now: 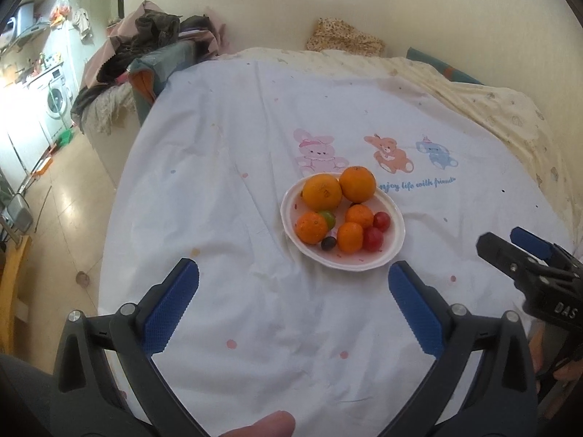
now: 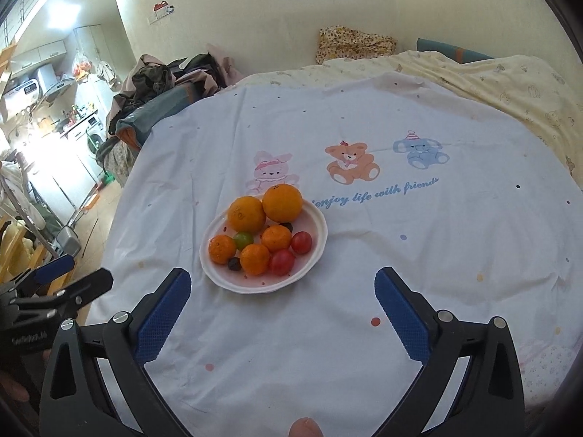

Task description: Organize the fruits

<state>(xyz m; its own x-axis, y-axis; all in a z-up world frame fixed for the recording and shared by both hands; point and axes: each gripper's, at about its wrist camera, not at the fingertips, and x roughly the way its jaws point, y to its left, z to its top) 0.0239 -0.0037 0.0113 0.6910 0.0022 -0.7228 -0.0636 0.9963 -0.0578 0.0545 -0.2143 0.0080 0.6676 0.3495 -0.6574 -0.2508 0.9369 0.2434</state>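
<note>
hovering with jaws spread wide and holding nothing, the left gripper [image 1: 293, 280] and right gripper [image 2: 282, 287] are facing the plate [image 2: 313, 255] just ahead; its oranges [image 2: 282, 202] are looking firm, cherry tomatoes [image 2: 281, 261] soft, needing gentle side grips.
</note>
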